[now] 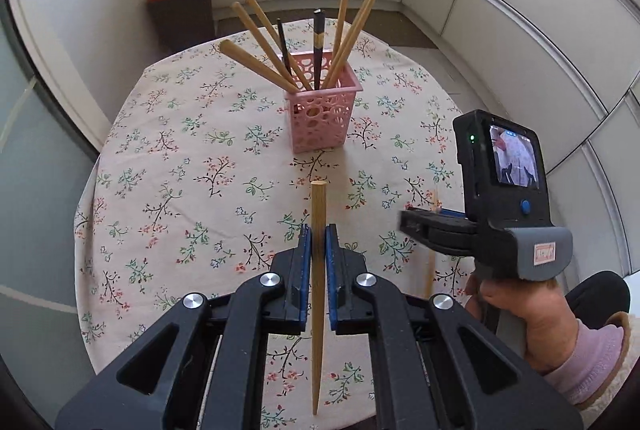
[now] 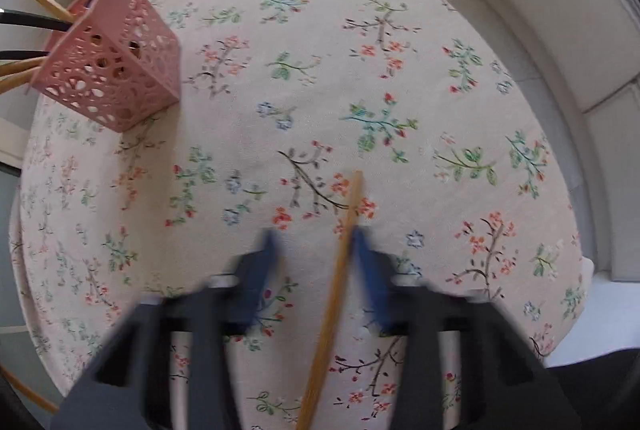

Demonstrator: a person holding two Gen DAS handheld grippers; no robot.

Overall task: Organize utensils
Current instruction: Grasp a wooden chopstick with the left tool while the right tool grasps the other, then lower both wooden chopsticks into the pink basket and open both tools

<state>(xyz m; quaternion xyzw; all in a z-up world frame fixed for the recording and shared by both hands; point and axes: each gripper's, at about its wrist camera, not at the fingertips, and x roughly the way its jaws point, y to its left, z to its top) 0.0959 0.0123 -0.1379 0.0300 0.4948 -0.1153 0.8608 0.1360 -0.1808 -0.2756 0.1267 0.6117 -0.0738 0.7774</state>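
My left gripper [image 1: 319,235] is shut on a wooden chopstick [image 1: 319,198], holding it above the floral tablecloth [image 1: 180,170]. The chopstick's thick end points toward a pink perforated basket [image 1: 320,110] further back. Several wooden and two dark chopsticks stand in the basket. In the right wrist view the same basket [image 2: 116,70] sits at the upper left. My right gripper [image 2: 314,244] is blurred, its blue pads apart. Another wooden chopstick [image 2: 332,310] runs between them, close against the right pad and clear of the left one. The right gripper [image 1: 410,224] also shows in the left wrist view, beside the left gripper.
The round table's edge curves close on every side. A dark bin with an orange rim [image 1: 182,10] stands on the floor behind the table. White cabinet fronts [image 1: 520,30] line the back and right. A person's hand [image 1: 516,310] in a pink sleeve holds the right gripper.
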